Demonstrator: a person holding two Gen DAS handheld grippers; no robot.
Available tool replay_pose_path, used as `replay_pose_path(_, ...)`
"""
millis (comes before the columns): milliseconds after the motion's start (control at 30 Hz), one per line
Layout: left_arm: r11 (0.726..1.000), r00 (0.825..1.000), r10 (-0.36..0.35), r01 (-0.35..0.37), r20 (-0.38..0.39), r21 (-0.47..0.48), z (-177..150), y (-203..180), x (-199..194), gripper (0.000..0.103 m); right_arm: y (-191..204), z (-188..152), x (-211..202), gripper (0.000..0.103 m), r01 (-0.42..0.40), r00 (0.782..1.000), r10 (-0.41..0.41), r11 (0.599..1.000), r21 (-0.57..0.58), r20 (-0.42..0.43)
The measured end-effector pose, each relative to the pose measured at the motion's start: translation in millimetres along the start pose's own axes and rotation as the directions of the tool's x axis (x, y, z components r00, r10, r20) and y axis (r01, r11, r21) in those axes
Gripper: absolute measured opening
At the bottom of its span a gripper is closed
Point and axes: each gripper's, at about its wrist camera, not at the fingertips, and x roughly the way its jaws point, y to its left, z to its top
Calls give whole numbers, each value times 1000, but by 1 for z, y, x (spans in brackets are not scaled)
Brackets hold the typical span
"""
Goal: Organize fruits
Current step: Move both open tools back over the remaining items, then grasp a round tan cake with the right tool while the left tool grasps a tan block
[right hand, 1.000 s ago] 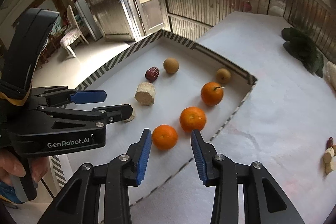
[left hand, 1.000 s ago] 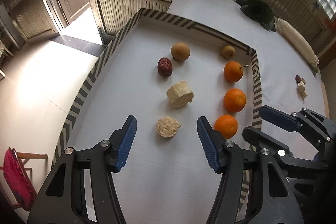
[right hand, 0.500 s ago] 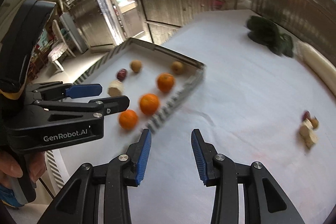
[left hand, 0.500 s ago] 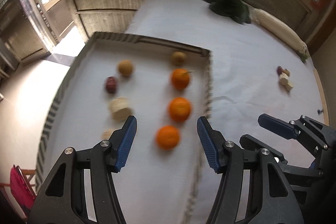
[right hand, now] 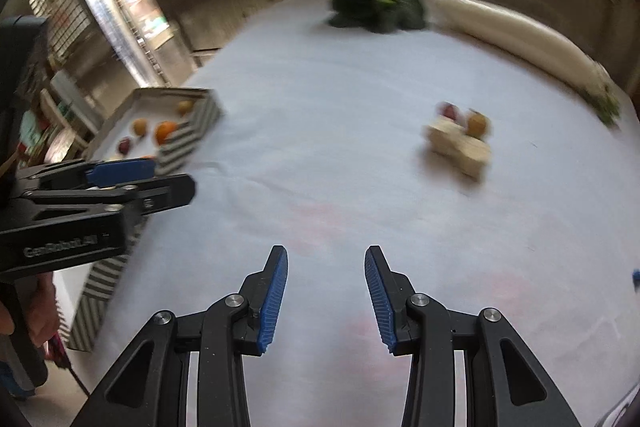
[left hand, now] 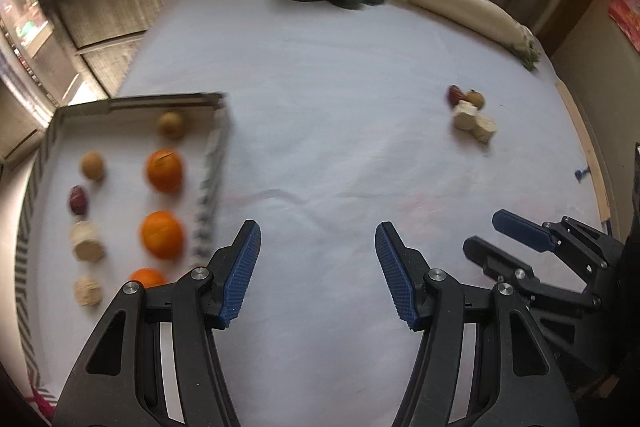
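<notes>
Both your left hand-held gripper (left hand: 318, 275) and right hand-held gripper (right hand: 324, 293) were released and empty. The loose fruit cluster (right hand: 460, 139) sat well right of the striped tray (left hand: 216, 155). You did best to centre one piece before clenching, sparing its touching neighbours.

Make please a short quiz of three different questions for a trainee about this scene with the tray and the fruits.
1. True or false: both grippers hold an orange.
2. How many oranges show in the tray in the left wrist view?
3. Which lies nearest the small pile out on the white table? A) the tray B) the long pale vegetable C) the red chair

Key:
1. False: the left gripper and the right gripper are both open with nothing between the jaws.
2. Three, in one line.
3. B
</notes>
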Motion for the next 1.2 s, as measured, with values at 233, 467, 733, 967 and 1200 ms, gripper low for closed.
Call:
replay_pose_path(233, 999, 999, -27, 28, -21, 44, 18, -33, 18, 60, -59, 11, -1, 39, 53, 998, -55, 997, 56, 33)
replay_pose_path(467, 996, 998, -42, 45, -41, 74, 35, -54, 33, 60, -84, 35, 15, 39, 53, 997, -54, 998, 19, 56)
replay_pose_path(733, 991, 996, -63, 69, -57, 113, 57, -73, 51, 60, -93, 52, 34, 23, 16, 998, -15, 1000, -15, 53)
replay_pose_path(967, 983, 992, -98, 109, -84, 147, 71, -97, 76, 60, -123, 36, 20, 23, 26, 997, -32, 997, 77, 67)
replay_pose_path(1200, 973, 986, -133, 149, -99, 179, 82, -122, 93, 60, -134, 25, 13, 23, 25, 997, -33, 994, 105, 71)
